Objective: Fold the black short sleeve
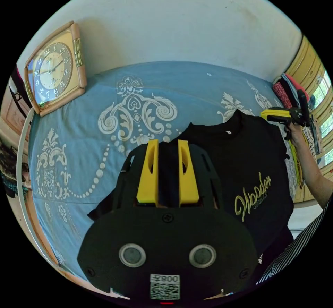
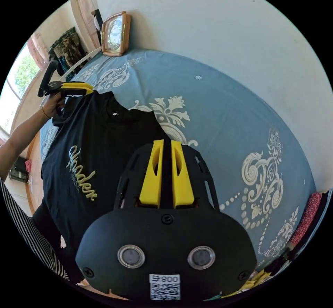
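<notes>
The black short-sleeve T-shirt (image 1: 242, 169) hangs spread between the two grippers above the blue bed sheet with white floral print (image 1: 104, 120). Yellow cursive script across its chest appears to read "Wooder"; smaller print beneath is illegible. The left gripper (image 1: 168, 145) pinches one shoulder between narrowly set yellow jaws. The right gripper (image 2: 167, 145) clamps the other shoulder, jaws nearly together. At ten o'clock in the left gripper view, a square wooden-framed wall clock (image 1: 55, 68) leans against the wall.
</notes>
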Tool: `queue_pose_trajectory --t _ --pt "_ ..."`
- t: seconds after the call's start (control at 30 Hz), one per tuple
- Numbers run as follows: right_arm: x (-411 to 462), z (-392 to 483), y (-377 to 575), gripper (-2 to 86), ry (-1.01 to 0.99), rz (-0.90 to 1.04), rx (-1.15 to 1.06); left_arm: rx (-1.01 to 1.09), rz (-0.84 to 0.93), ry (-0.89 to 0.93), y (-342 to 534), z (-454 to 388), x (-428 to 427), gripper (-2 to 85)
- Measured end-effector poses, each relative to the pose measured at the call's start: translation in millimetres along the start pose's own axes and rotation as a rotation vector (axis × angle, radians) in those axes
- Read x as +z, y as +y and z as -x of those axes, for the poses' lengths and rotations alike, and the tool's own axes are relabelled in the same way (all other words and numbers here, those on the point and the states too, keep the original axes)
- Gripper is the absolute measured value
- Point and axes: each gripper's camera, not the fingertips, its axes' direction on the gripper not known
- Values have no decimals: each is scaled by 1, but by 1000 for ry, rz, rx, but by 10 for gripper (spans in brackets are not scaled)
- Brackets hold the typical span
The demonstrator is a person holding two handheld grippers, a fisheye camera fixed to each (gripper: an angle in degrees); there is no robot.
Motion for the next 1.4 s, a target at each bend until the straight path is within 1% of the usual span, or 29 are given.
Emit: queue_pose_trajectory --t 0.07,0.2,0.3,0.33,0.37,0.43,0.53,0.6,0.63,0.7,0.8,0.9,0.97,1.1,1.2,1.27,1.33,1.37,1.4 --pt "15 17 -23 64 -15 42 -58 11 28 11 -2 -2 11 91" --pt "46 28 -43 59 -16 143 -88 40 35 66 -6 -5 28 85" --pt "38 33 -38 26 20 121 -114 87 91 42 -8 -11 44 57" --pt "34 35 -33 19 30 117 -128 92 82 29 -6 -11 45 36" --pt "29 35 -28 14 31 114 -130 95 77 39 -5 -11 45 33" --pt "18 33 -22 9 37 92 -117 94 46 34 -2 -10 42 24" --pt "1 20 -13 6 30 33 -38 82 21 8 3 -9 43 22" --pt "5 11 -9 7 3 54 8 69 71 -2 8 -5 54 24" --pt "11 8 -7 8 -22 78 30 46 57 1 14 0 52 27" --pt "5 5 -2 9 -36 63 54 -13 42 46 24 12 44 31" --pt "-11 2 8 12 -23 49 84 -71 -54 112 55 36 15 40" --pt "-38 -9 29 14 -15 -2 147 -128 -99 132 106 59 -9 45" --pt "-63 -15 52 16 -54 -46 178 -178 -97 125 145 73 -18 45" --pt "-98 -6 97 17 -154 -94 182 -325 -67 44 238 101 -29 33" --pt "-109 20 139 12 -168 -63 152 -462 -71 54 294 126 -29 20" --pt "-98 41 165 6 -138 30 114 -503 -82 102 318 141 -25 13" --pt "-87 48 179 2 -100 74 112 -551 -86 172 336 159 -25 8" --pt "-95 47 188 2 -99 14 118 -556 -82 171 338 162 -26 8" --pt "-96 44 190 2 -112 22 139 -566 -75 154 344 167 -29 8"
